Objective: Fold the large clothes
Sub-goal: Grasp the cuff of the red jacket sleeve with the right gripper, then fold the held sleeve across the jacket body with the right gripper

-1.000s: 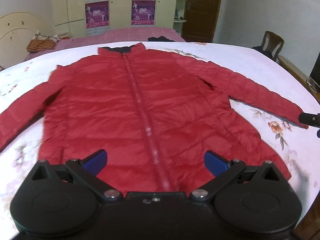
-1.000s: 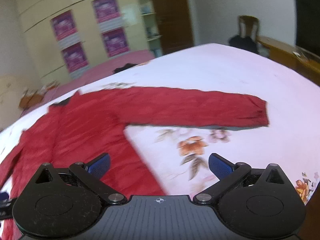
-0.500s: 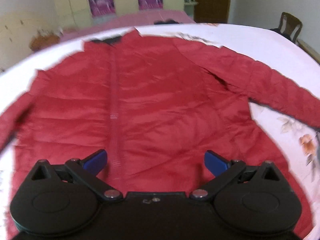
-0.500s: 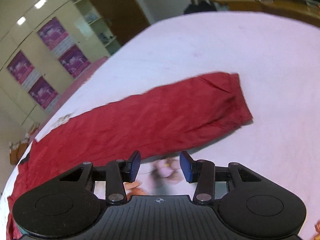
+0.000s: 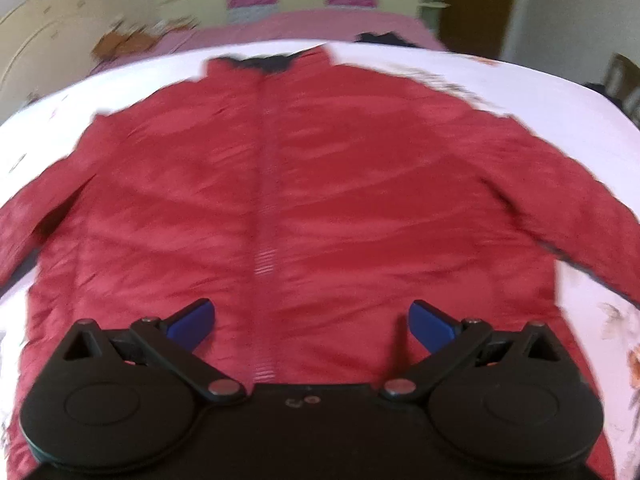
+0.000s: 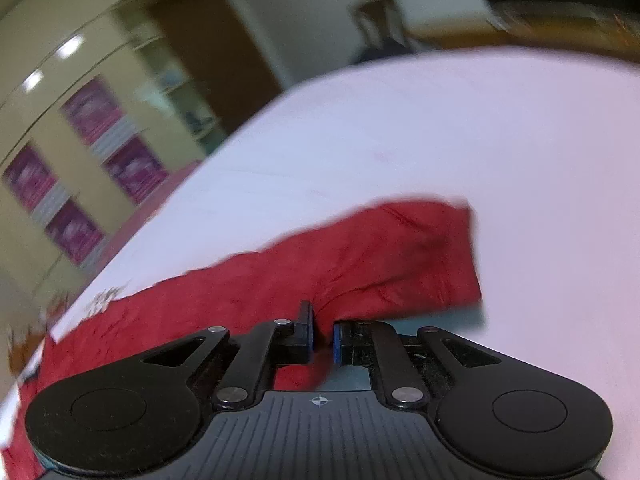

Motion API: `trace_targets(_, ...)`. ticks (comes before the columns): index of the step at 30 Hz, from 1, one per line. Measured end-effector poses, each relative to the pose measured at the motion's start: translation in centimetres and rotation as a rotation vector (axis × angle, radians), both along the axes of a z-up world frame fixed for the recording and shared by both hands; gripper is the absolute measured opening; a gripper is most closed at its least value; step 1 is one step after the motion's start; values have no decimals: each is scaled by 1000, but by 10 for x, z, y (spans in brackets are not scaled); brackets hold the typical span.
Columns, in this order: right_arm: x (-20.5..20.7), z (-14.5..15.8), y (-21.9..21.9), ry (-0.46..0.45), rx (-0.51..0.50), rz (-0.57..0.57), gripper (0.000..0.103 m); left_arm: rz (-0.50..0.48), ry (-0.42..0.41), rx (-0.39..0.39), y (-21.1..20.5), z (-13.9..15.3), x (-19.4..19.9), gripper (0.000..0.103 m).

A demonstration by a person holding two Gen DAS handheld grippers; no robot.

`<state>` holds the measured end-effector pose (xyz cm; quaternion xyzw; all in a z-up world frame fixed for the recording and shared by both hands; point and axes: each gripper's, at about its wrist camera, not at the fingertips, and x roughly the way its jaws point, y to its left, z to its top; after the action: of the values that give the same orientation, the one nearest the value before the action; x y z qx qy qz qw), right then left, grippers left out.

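Observation:
A red puffer jacket (image 5: 320, 200) lies front up and spread flat on a white floral sheet (image 5: 560, 104), collar at the far end. My left gripper (image 5: 312, 320) is open and empty above the jacket's lower front, straddling the zip. In the right wrist view the jacket's right sleeve (image 6: 360, 264) stretches across the sheet to its cuff. My right gripper (image 6: 323, 340) is nearly closed with the sleeve's near edge pinched between its blue pads and lifted slightly.
A pink bed (image 5: 304, 32) and cream wardrobes with purple posters (image 6: 92, 108) stand beyond the sheet. A wooden chair (image 6: 380, 28) and a dark door (image 6: 216, 52) are at the far right. White sheet (image 6: 480, 128) lies beyond the sleeve.
My right gripper went from wide open to closed on the sleeve's near edge and came in low. My left gripper moved forward over the jacket body and stayed open.

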<state>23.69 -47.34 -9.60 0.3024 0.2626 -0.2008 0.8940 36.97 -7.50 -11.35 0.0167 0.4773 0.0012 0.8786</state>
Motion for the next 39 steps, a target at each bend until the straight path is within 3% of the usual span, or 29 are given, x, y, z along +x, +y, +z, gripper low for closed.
trace_targets(5, 38, 40, 78, -70, -125, 275, 10, 101, 25, -21, 62, -5, 1, 103)
trace_targets(9, 62, 61, 169, -93, -162, 527, 10, 92, -20, -71, 103, 2, 0, 101)
trace_targets(14, 76, 56, 282, -45, -185, 798, 10, 88, -80, -225, 153, 13, -1, 88)
trace_targets(19, 71, 31, 376, 6, -216, 977, 10, 79, -96, -353, 195, 17, -1, 89)
trace_targets(22, 68, 16, 410, 38, -210, 1037, 10, 58, -94, -394, 212, 15, 0, 82)
trace_targets(27, 80, -2, 452, 76, -278, 1064, 11, 71, -75, -434, 228, 9, 1, 81)
trace_targets(28, 87, -5, 455, 85, -314, 1061, 19, 72, -73, -445, 228, 8, 2, 81)
trace_targets(29, 90, -5, 461, 85, -343, 1062, 47, 73, -74, -455, 229, 7, 3, 81)
trace_targets(31, 82, 5, 456, 11, -361, 1051, 89, 64, -82, -483, 228, 7, 5, 81)
trace_targets(34, 74, 18, 438, -38, -383, 1042, 86, 42, -77, -517, 221, 2, 16, 80)
trace_targets(35, 71, 21, 425, -43, -376, 1026, 73, 33, -68, -519, 217, -2, 21, 76)
trace_targets(37, 69, 24, 400, -13, -350, 975, 58, 25, -44, -510, 210, -11, 31, 72)
trace_targets(39, 67, 23, 370, 7, -306, 899, 48, 18, -28, -491, 202, -19, 42, 58)
